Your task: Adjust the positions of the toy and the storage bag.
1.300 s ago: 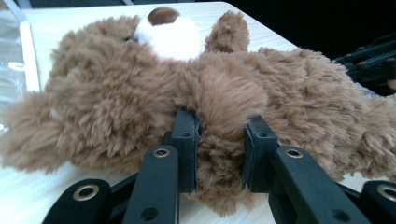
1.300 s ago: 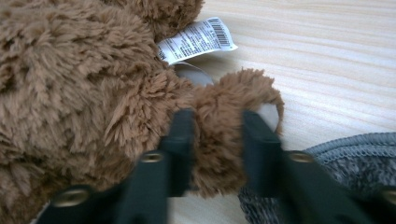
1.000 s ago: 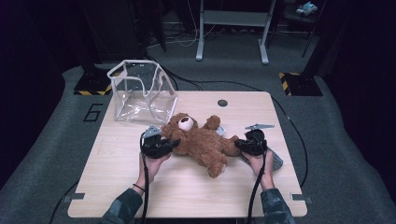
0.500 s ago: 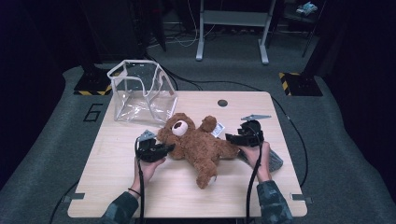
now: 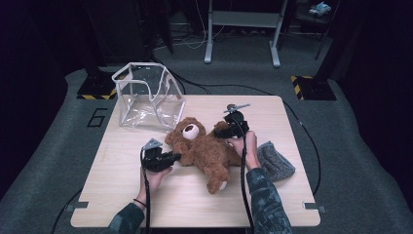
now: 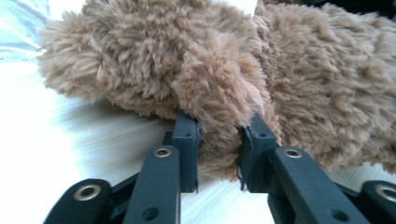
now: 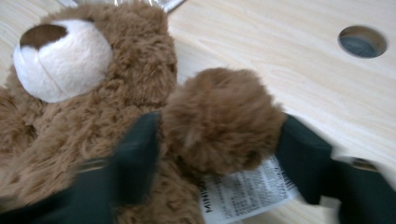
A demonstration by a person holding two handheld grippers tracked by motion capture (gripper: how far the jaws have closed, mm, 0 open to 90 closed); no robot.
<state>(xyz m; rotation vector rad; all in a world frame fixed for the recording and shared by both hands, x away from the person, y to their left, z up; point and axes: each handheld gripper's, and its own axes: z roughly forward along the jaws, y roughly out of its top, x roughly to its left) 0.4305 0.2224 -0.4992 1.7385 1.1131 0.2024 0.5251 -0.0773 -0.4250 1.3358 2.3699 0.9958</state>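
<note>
A brown teddy bear (image 5: 204,148) lies on its back mid-table, its white muzzle (image 7: 60,60) toward the clear bag. My left gripper (image 5: 176,157) is at the bear's near-left side, and in the left gripper view its jaws (image 6: 219,140) are shut on a furry arm (image 6: 219,93). My right gripper (image 5: 220,131) is at the bear's far-right paw (image 7: 219,116). Its jaws have just been closing and sit against both sides of that paw. A white sewn label (image 7: 243,189) hangs under the paw.
A clear plastic zip bag (image 5: 146,97) stands open at the table's far left. A grey cloth (image 5: 275,161) lies at the right beside my right forearm. A round cable hole (image 7: 363,41) is in the wooden table (image 5: 272,204). Cables trail from both grippers toward me.
My right gripper left the bear's lower right side and moved away from me and leftward to the upper paw. The bear swung, its legs now toward the front edge. The left gripper held still.
</note>
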